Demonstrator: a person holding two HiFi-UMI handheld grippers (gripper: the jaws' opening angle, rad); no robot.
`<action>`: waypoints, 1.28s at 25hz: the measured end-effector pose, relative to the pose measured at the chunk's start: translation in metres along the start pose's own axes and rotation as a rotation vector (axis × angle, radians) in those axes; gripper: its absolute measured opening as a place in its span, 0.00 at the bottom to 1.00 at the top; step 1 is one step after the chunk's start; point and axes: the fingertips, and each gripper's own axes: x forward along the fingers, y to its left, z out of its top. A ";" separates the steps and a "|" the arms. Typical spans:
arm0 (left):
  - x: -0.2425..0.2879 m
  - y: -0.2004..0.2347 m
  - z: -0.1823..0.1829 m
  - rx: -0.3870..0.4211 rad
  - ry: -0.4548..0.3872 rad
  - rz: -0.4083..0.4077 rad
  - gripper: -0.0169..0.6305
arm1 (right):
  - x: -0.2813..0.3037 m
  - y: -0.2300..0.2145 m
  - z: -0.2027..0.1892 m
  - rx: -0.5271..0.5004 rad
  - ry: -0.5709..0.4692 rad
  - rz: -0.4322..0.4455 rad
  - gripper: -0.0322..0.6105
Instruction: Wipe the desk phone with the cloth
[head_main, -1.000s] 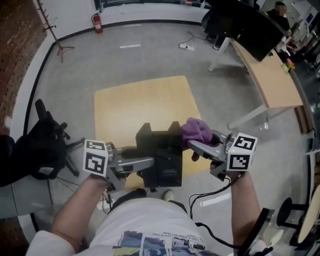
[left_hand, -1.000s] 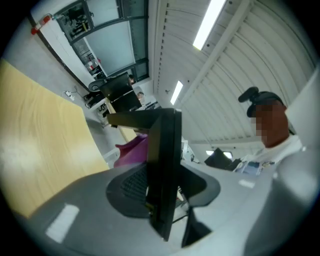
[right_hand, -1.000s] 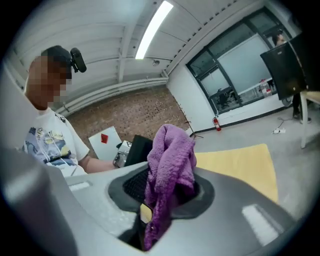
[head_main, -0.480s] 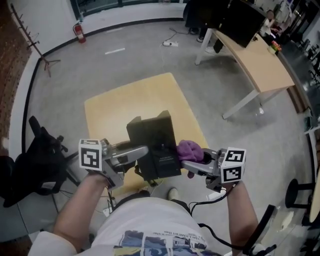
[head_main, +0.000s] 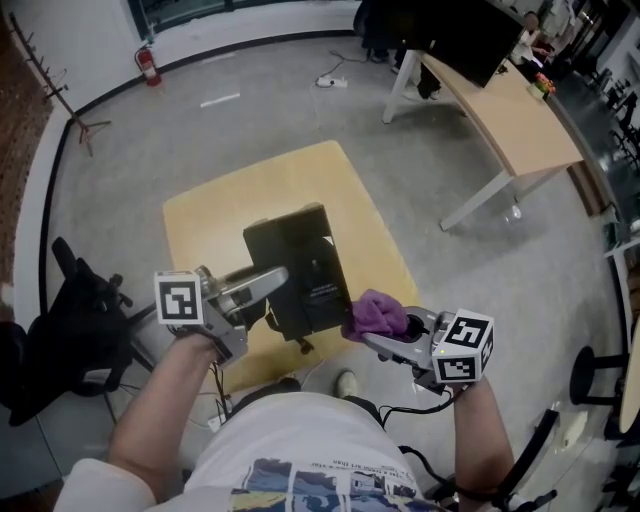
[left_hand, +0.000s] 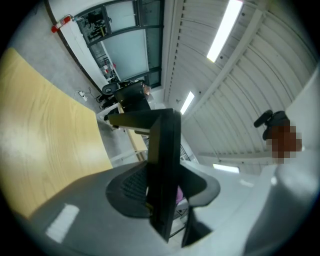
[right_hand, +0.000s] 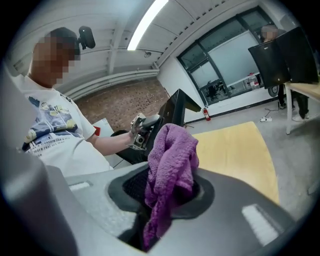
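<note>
well, closest in is the person in a white printed t-shirt (head_main: 300, 470), both forearms stretched out with a gripper in each hand. the left gripper (head_main: 268, 288) has its jaws partly apart and clamped on the black desk phone (head_main: 298, 262). it grips the phone by the edge nearest the person, so from along the jaws the phone shows as a thin dark slab standing between the pads. the phone is held up in front of the person, over the near part of the pale wooden worktop (head_main: 250, 195).

just right of the phone's near corner sits the right gripper (head_main: 368, 338). its jaws are closed on a bunched purple cloth (head_main: 378, 312), which bulges up out of them and hangs down below. the cloth is right up against the phone's corner, though i can't tell whether it actually touches.

left of the phone and lower down, a black chair (head_main: 60, 335) stands on the grey floor (head_main: 250, 120). well beyond the phone to the right runs a long wooden desk (head_main: 510, 105) on white legs. far off to the phone's left, a red fire extinguisher (head_main: 147, 66) stands by the wall and a coat stand (head_main: 60, 95) nearby.
</note>
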 end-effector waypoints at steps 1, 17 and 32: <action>0.000 0.001 0.000 0.005 0.008 0.004 0.30 | 0.001 -0.002 -0.004 -0.001 0.020 -0.018 0.21; 0.008 0.012 -0.019 0.018 0.071 0.041 0.30 | 0.011 -0.017 0.060 -0.158 -0.022 -0.187 0.21; -0.007 0.018 0.012 -0.048 -0.025 0.028 0.30 | 0.028 0.005 -0.038 -0.026 0.124 -0.194 0.21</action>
